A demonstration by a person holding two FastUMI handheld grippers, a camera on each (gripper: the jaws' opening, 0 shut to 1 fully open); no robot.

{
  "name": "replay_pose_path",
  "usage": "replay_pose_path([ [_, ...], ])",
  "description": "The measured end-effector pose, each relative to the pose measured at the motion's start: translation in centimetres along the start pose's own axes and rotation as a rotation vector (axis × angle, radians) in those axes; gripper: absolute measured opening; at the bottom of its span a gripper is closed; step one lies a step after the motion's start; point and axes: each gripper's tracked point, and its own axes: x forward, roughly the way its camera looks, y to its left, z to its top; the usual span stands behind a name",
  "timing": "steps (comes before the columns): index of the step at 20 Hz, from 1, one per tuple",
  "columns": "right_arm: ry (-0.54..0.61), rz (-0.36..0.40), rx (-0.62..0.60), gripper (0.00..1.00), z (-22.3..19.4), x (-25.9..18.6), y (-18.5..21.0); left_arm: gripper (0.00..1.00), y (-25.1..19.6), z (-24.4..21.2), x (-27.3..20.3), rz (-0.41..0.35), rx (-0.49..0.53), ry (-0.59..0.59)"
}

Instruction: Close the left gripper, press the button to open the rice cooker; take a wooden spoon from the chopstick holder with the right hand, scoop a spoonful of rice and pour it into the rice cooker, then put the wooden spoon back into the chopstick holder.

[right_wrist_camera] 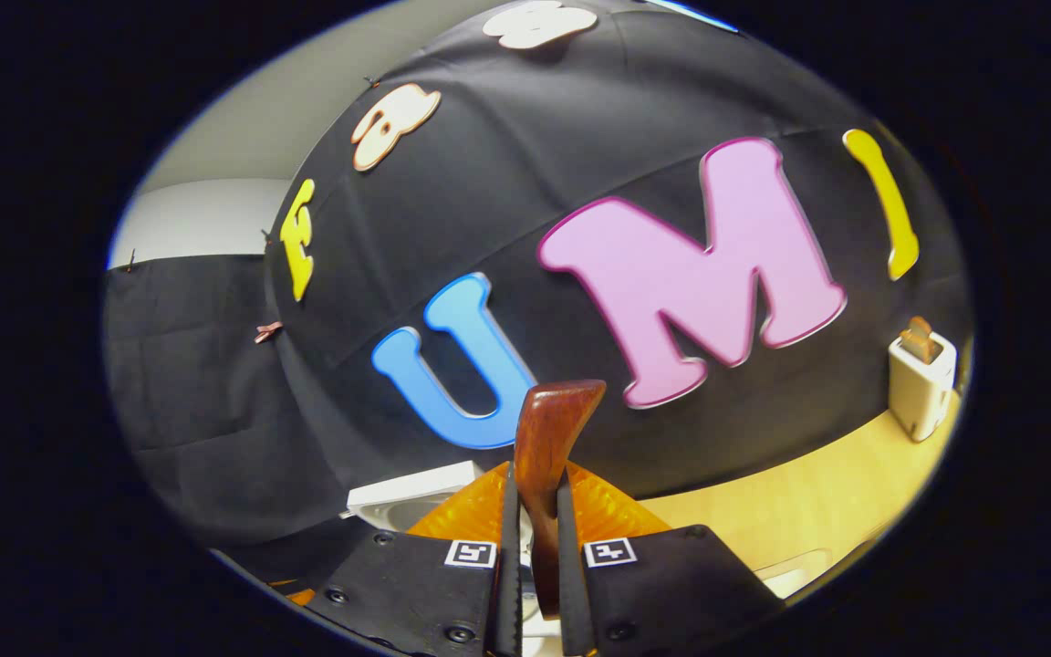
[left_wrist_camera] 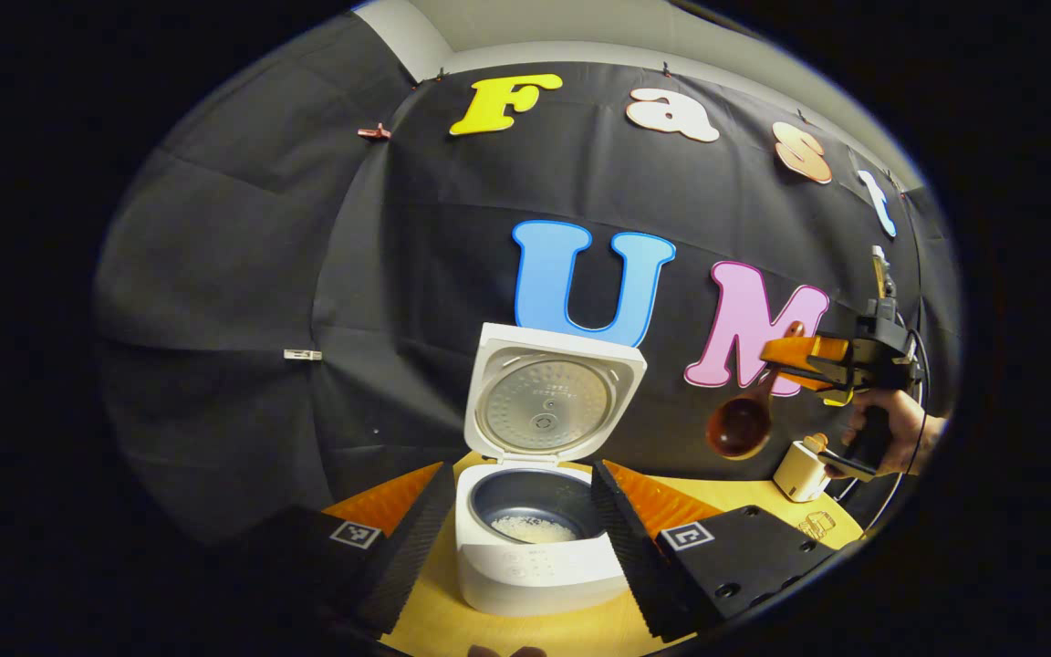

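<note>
2 grippers were at work over the yellow table (left_wrist_camera: 571,634). In the left gripper view, the left gripper (left_wrist_camera: 520,511) was spread wide, its fingers (left_wrist_camera: 407,538) parted to either side of the white rice cooker (left_wrist_camera: 535,566), touching nothing. The rice cooker sat at 6 o'clock in that view with its lid (left_wrist_camera: 551,394) swung up and standing open, the metal inner plate facing the camera. A small patch of white rice (left_wrist_camera: 535,527) lay at the bottom of the dark inner pot.

At 3 o'clock in the same view, the right gripper (left_wrist_camera: 785,360) was held up in the air by a hand (left_wrist_camera: 890,429), well above the table. It was clamped on the handle of the wooden spoon (left_wrist_camera: 741,425), whose round bowl hung down toward 4 o'clock from the fingers, tilted. Whether any rice lay in the bowl could not be told. Just below that hand stood the white chopstick holder (left_wrist_camera: 799,470) on the table, well apart from the rice cooker.

In the right gripper view, the right gripper (right_wrist_camera: 536,547) was clenched on the spoon handle (right_wrist_camera: 548,447), both fingers pressing its sides, the handle end rising toward 12 o'clock. The chopstick holder (right_wrist_camera: 920,379) stood at 3 o'clock on the table (right_wrist_camera: 808,511), with something brown sticking out of its top. A white edge of the rice cooker (right_wrist_camera: 411,497) showed at 7 o'clock behind the fingers.
</note>
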Motion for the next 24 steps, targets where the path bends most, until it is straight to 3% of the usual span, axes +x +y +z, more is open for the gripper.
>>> replay_pose_path([
  [8, -0.064, -0.259, -0.094, 0.20, 6.5, -8.9, -16.9, 0.95, -3.9, 1.1, 2.3, -0.053, 0.030, 0.003],
  [16, -0.011, -0.456, -0.104, 0.20, 2.9, -14.5, -29.1, 0.95, -7.3, 1.2, 2.7, -0.074, 0.082, 0.022],
  [24, 0.035, -0.537, -0.103, 0.20, -2.4, -15.5, -35.0, 0.95, -8.8, 1.4, 2.6, -0.078, 0.109, 0.049],
])
